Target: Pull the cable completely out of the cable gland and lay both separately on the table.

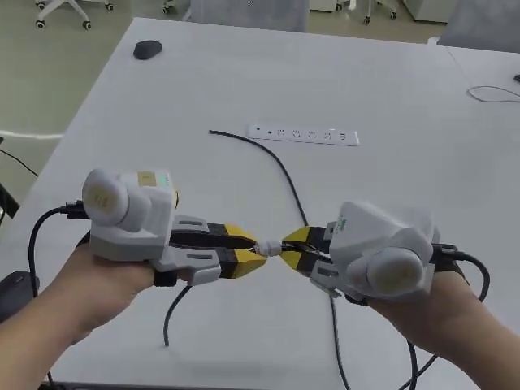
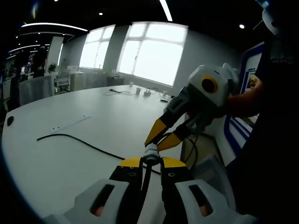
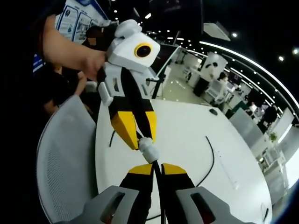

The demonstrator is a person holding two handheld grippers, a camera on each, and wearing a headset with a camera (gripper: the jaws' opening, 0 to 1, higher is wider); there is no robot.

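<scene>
Left gripper point(image 1: 255, 249) clamping gland point(image 2: 151, 153), right gripper point(image 1: 288, 247) cable point(image 1: 280, 166)

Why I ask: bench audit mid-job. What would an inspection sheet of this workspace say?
Surface: large white table, no damage seen.
Job's things: small white plastic cable gland held above the table; long black cable threaded through it and trailing across the table.
Clutter: white power strip; dark computer mouse.
Grippers: left gripper, fingers shut on the gland; right gripper, fingers shut on the cable right beside it.
Cables: black gripper leads; thin loose wire at the far right edge.
Surroundings: white office chair bases; bright windows.
</scene>
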